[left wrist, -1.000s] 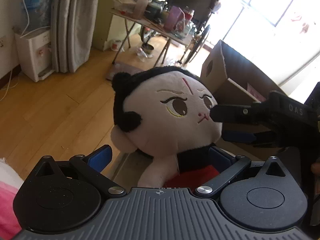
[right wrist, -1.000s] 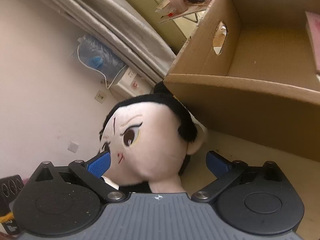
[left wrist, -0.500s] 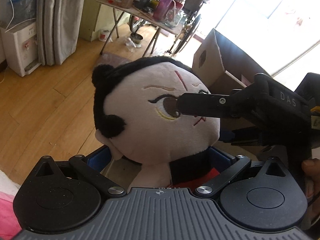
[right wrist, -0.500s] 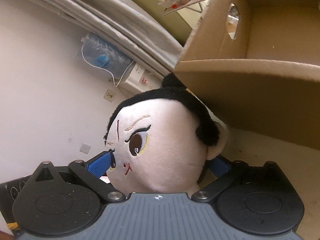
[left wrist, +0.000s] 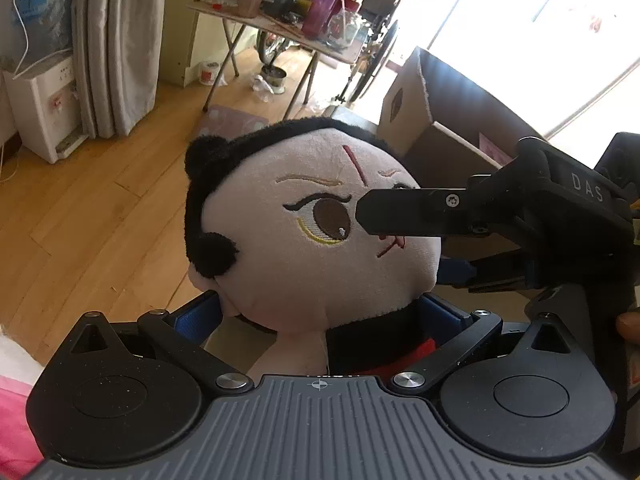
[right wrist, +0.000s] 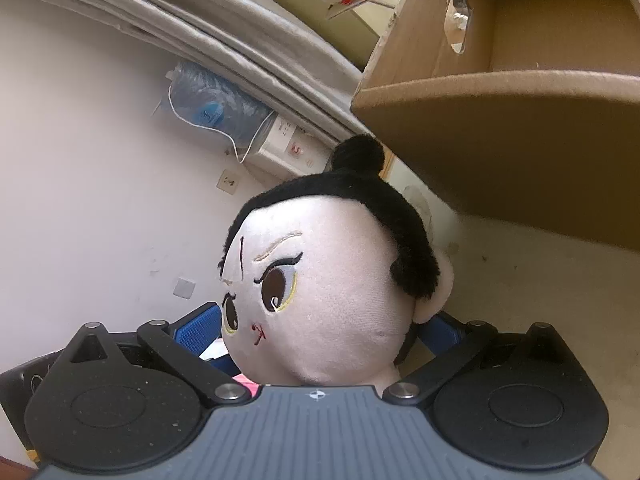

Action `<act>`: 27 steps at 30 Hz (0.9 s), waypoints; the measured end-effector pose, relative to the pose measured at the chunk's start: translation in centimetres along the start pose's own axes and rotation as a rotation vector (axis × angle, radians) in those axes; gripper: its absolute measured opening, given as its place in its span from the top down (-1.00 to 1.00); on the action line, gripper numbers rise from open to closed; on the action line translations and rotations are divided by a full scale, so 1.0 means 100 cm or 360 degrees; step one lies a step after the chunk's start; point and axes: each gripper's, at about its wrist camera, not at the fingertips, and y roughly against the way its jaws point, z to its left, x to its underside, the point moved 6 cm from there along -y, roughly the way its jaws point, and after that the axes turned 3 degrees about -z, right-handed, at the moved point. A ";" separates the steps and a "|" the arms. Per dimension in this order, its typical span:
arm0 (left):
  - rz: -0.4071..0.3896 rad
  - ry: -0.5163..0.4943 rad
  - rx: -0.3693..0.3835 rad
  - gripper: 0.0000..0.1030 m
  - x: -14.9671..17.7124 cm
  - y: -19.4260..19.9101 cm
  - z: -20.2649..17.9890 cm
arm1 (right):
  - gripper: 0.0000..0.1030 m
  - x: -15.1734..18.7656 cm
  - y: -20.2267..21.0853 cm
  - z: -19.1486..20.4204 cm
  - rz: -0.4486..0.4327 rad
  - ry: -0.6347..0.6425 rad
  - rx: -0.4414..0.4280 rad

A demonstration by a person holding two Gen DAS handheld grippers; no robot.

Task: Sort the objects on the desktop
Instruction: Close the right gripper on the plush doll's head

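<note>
A plush doll [left wrist: 320,248] with black hair, a pale face and red-and-black clothes fills both views. My left gripper [left wrist: 322,312] is shut on the doll's body, with its blue pads pressed against both sides below the head. My right gripper [left wrist: 400,244] comes in from the right and stands open. One of its black fingers [left wrist: 408,216] crosses the doll's face and the other lies by the chin. In the right wrist view the doll's head [right wrist: 328,300] sits between the right gripper's [right wrist: 320,328] blue pads. An open cardboard box [left wrist: 440,140] stands just behind the doll.
The cardboard box [right wrist: 520,152] rests on a beige tabletop [right wrist: 540,280] and has a handle hole in its wall. On the wooden floor beyond are a cluttered folding table [left wrist: 288,20], a grey curtain [left wrist: 116,40] and a white appliance [left wrist: 40,108]. Pink cloth [left wrist: 12,420] shows at the lower left.
The right gripper has slid in over the doll's head, its finger moving from the cheek across the face. The head has come between its pads. The left gripper has kept its hold.
</note>
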 end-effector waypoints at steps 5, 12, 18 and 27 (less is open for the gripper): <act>-0.0037 -0.0026 -0.0029 -1.00 -0.002 0.010 -0.003 | -1.00 0.004 0.007 0.009 -0.0001 0.0022 -0.0021; -0.0077 -0.0058 -0.0061 -1.00 -0.003 0.021 -0.009 | -1.00 0.006 0.017 0.021 -0.0031 0.0050 -0.0052; -0.0110 -0.0084 -0.0074 -1.00 -0.005 0.031 -0.012 | -1.00 0.003 0.022 0.028 -0.0041 0.0039 -0.0085; -0.0160 -0.0150 -0.0089 -1.00 -0.013 0.043 -0.029 | -1.00 -0.007 0.038 0.035 -0.0094 0.0026 -0.0127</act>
